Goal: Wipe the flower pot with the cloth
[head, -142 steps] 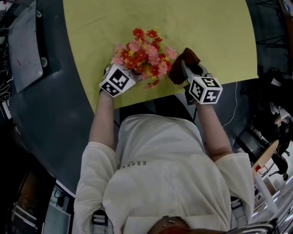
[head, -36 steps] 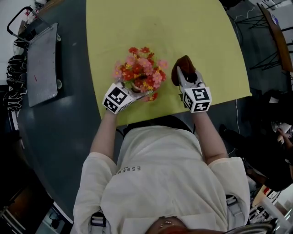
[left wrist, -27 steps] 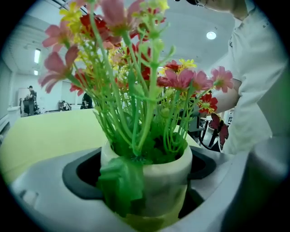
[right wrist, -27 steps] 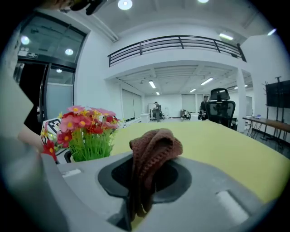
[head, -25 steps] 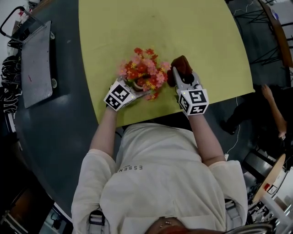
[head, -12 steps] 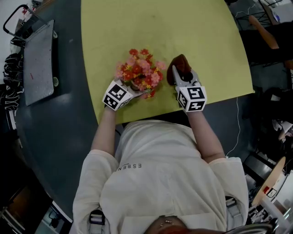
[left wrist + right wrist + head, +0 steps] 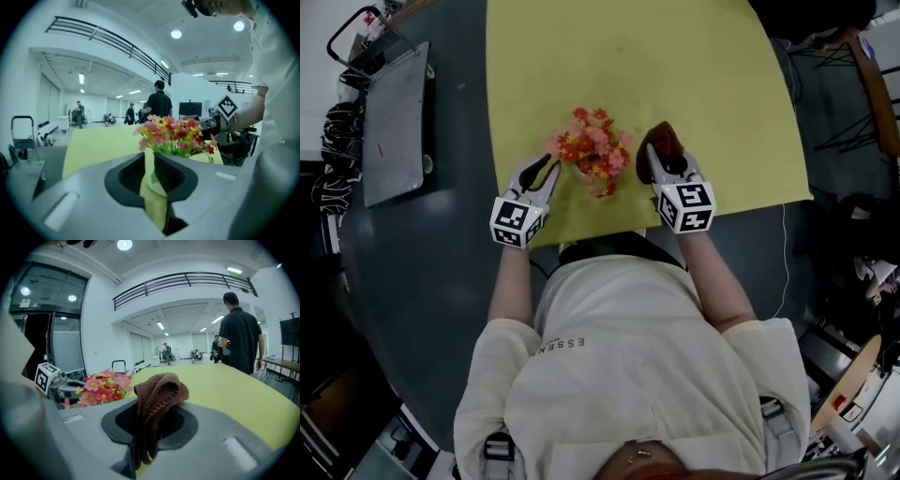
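A dark grey surface point(image 7: 441, 281) carries a yellow-green sheet point(image 7: 694, 75). The flower pot point(image 7: 592, 157) stands on the sheet, and a flat grey board point(image 7: 394, 122) lies on the bare left part.

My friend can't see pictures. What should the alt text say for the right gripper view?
The right gripper clamps a brown cloth above a yellow table. Pink and red flowers stand at the left, a person in black at the right.

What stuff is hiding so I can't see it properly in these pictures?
- Flower pot: in the head view the flowers cover it from above; in the right gripper view the right gripper's grey body blocks it.
- Brown cloth: in the right gripper view its lower end vanishes between the jaws clamped on it.
- People far back in the hall: too small to make out, right gripper view.
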### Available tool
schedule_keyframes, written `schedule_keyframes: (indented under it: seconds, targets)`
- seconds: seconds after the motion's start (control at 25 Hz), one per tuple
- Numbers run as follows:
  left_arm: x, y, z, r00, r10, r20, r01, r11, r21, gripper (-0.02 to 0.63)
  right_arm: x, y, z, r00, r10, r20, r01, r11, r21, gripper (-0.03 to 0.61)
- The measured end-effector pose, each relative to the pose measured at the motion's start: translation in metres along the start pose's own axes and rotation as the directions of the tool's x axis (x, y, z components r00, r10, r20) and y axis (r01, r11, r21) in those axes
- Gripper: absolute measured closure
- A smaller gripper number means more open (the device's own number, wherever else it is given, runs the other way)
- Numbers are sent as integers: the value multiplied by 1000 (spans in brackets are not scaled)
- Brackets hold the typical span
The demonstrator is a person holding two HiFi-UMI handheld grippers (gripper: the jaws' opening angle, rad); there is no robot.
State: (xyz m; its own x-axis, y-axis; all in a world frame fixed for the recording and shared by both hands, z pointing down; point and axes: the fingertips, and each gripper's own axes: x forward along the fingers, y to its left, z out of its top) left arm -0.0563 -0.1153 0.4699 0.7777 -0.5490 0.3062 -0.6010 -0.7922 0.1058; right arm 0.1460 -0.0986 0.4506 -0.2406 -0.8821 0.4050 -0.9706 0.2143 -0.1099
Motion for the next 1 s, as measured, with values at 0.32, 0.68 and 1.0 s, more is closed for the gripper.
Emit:
schedule_keyframes:
  seconds: [0.32,0.68,1.0]
  targets:
    - [-47,18,50,973,182,142,-167,980,-112,598,-25,30,1,999,-45,2,45,996,-72,523]
    - [-92,-9,50,977,158,143,-136,979,-152,598,-58,74,-17,996,-86,-14,83,988,-133,523]
    - [-117,-62,51,960,229,163,-205,967,-154,598,-106,96,-45,999,25,-32,-30,987,-159,523]
